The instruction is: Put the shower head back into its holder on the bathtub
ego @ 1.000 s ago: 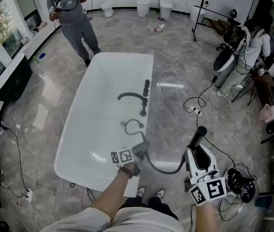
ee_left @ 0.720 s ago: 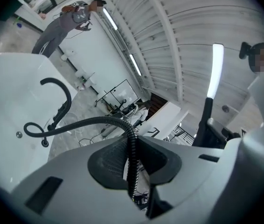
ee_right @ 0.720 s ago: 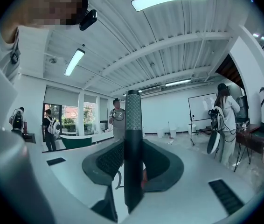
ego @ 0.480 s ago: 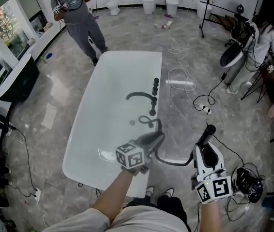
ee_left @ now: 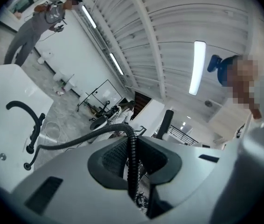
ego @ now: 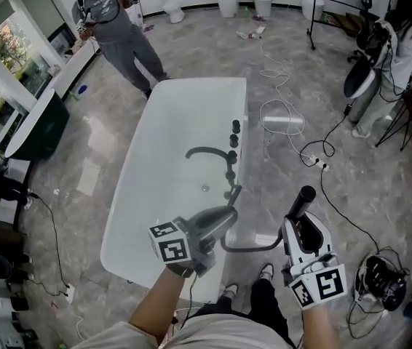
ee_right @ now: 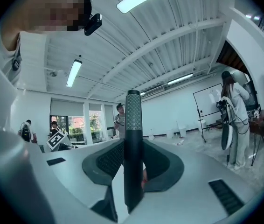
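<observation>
The black shower head [ego: 304, 198] stands up out of my right gripper [ego: 298, 224], which is shut on its handle [ee_right: 133, 139]. Its black corrugated hose [ego: 246, 249] runs left from there, then up to the rim of the white bathtub [ego: 164, 173] near the knobs [ego: 233, 156]. My left gripper [ego: 223, 217] hovers above the tub's near right corner, shut on the hose [ee_left: 131, 160]. A curved black faucet [ego: 206, 153] arches over the tub [ee_left: 1, 125]. I cannot make out the holder itself.
A person [ego: 111, 24] stands at the tub's far end, and another person [ego: 399, 46] stands at the far right. White cables [ego: 282, 118] loop on the floor right of the tub. A black bundle [ego: 384, 282] lies by my right gripper. A dark cabinet [ego: 35, 129] sits at the left.
My left gripper has risen from the tub's rim toward the camera and rolled, lifting the hose with it. The right gripper, with the shower head, has shifted a little.
</observation>
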